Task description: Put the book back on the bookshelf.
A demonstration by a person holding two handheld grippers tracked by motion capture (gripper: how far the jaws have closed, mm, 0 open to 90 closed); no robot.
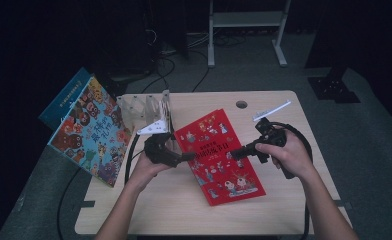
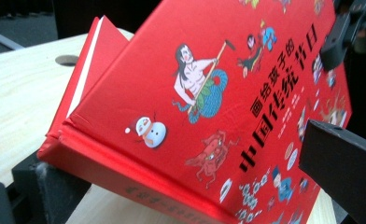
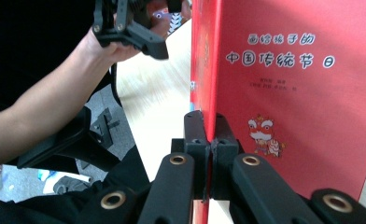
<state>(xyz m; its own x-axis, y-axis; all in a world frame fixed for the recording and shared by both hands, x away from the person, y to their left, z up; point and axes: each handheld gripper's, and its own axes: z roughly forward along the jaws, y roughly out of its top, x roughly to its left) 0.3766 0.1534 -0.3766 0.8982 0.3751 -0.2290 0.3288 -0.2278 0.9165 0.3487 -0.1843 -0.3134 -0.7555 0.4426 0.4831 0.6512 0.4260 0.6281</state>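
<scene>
The jaws of the right gripper point(image 3: 211, 140) are pressed together on the cover edge of the red book point(image 3: 293, 93), so they hold it tightly. The jaws of the left gripper point(image 1: 184, 157) stand on both sides of the spine corner of the red book point(image 2: 209, 121), one under it and one over the cover, but I cannot tell if they press on it. The red book point(image 1: 219, 155) is near the middle of the wooden table point(image 1: 279, 210), tilted with its spine side raised and its cover slightly open. A blue picture book point(image 1: 91, 132) leans at the table's left edge, beside a clear rack point(image 1: 146, 110).
</scene>
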